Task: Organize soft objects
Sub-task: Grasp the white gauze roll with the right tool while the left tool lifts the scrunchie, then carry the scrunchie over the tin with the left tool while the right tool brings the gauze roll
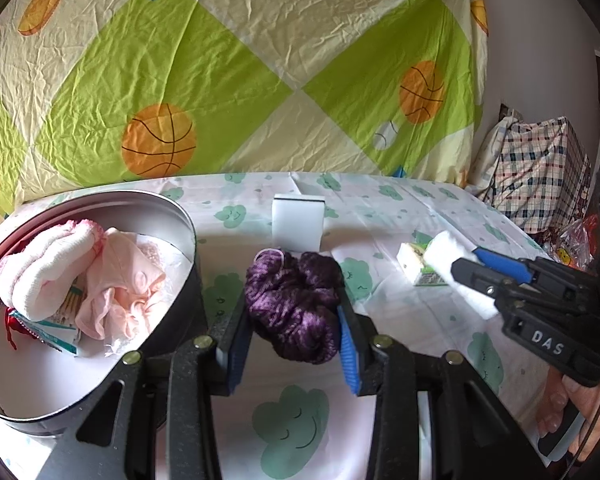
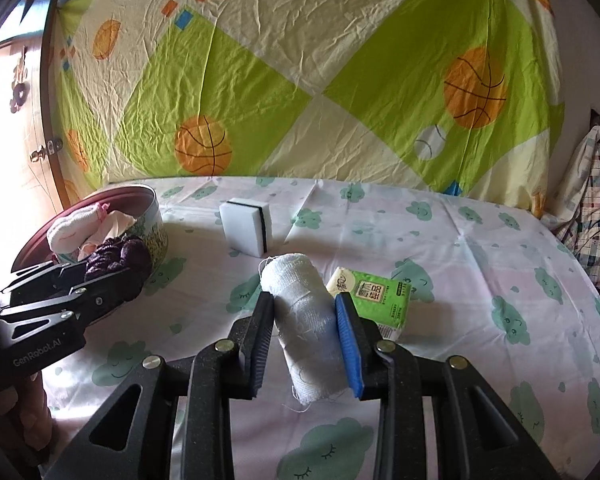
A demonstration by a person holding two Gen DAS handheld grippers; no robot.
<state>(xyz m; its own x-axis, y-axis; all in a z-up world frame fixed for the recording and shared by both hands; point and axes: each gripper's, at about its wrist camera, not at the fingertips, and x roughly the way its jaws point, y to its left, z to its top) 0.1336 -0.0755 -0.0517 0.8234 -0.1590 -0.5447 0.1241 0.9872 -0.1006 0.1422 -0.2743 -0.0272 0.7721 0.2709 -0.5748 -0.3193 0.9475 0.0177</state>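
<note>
My left gripper (image 1: 296, 316) is shut on a purple yarn skein (image 1: 294, 304), held above the cloth just right of the round tin (image 1: 180, 216). The tin holds a pink-and-white sock (image 1: 48, 264), a pale pink garment (image 1: 120, 284) and a small packet. My right gripper (image 2: 304, 312) is shut on a white gauze roll (image 2: 304, 312), lifted off the cloth. A green tissue pack (image 2: 376, 296) lies just right of the roll. A white sponge block (image 2: 246, 230) stands farther back. In the left wrist view the right gripper (image 1: 466, 264) grips the gauze roll (image 1: 452, 264) at the right.
The cloud-print cloth (image 2: 480, 264) covers the table, and a basketball-print sheet (image 2: 300, 60) hangs behind it. A checked bag (image 1: 540, 176) sits at the far right, a wooden door (image 2: 28, 120) at the far left. A person's hand (image 1: 568, 408) holds the right gripper's handle.
</note>
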